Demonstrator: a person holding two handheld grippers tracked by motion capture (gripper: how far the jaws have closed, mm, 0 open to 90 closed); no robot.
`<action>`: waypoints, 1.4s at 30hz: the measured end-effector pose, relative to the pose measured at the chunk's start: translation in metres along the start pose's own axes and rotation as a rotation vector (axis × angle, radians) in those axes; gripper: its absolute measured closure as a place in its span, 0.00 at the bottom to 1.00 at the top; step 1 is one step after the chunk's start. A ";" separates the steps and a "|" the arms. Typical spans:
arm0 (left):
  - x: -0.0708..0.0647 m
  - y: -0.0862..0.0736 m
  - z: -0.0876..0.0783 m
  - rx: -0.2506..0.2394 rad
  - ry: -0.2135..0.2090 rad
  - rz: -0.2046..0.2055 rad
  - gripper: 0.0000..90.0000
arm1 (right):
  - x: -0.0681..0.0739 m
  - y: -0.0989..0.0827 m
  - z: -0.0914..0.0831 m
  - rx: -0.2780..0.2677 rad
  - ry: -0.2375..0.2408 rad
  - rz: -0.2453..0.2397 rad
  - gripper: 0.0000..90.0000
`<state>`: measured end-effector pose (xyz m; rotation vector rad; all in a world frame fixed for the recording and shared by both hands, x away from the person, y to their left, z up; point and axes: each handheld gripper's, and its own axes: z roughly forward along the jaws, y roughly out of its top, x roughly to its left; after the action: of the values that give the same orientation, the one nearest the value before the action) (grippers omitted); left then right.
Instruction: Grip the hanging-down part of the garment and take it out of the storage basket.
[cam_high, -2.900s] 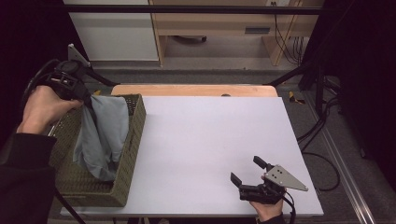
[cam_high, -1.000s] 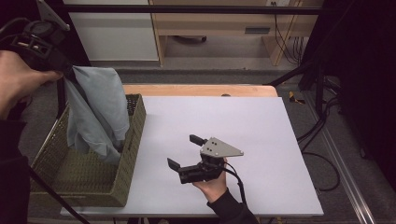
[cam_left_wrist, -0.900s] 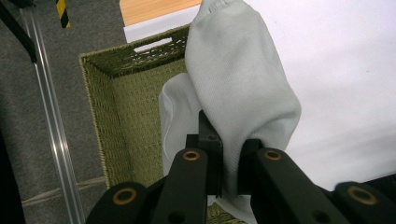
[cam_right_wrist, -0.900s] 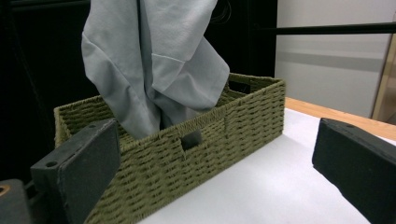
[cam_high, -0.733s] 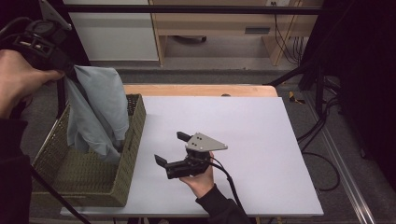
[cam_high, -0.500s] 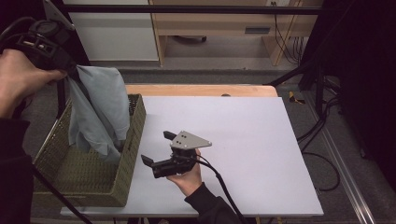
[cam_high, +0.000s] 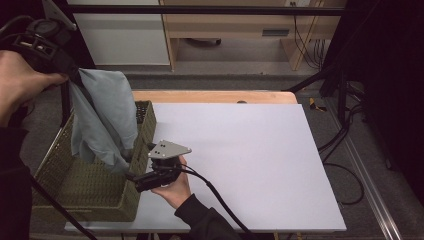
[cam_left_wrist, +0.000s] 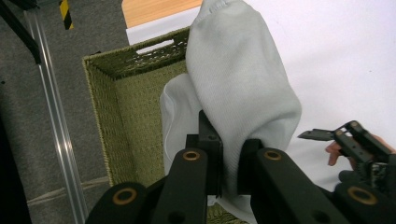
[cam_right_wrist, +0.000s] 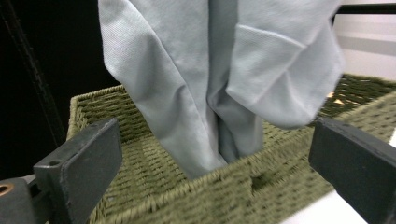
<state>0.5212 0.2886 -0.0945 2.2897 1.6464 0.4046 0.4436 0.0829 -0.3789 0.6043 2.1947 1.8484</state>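
The left gripper is clenched on the top of a pale grey-blue garment and holds it high above the woven basket, so the cloth hangs free with only its lower end inside the basket. The right gripper, jaws spread wide and empty, sits at the basket's desk-side wall, level with the hanging end, probably to take hold of it. The basket stands at the left edge of the white desk.

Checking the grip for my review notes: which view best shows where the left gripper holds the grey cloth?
The left gripper view: its jaws pinch the grey cloth close up. The high view shows it hanging into the basket; the right gripper view shows its lower folds.
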 end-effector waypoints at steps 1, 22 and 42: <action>-0.001 0.000 -0.001 -0.003 -0.002 0.005 0.95 | 0.001 0.000 0.003 0.008 0.003 0.012 0.04; -0.006 0.002 0.004 0.008 0.001 0.021 0.95 | 0.002 0.007 0.061 0.074 -0.024 0.024 0.38; -0.001 -0.001 0.000 -0.011 0.019 0.005 0.95 | -0.012 0.018 0.020 0.088 -0.043 -0.021 0.96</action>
<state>0.5197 0.2882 -0.0949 2.2897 1.6435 0.4363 0.4657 0.0977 -0.3663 0.6294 2.2550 1.7199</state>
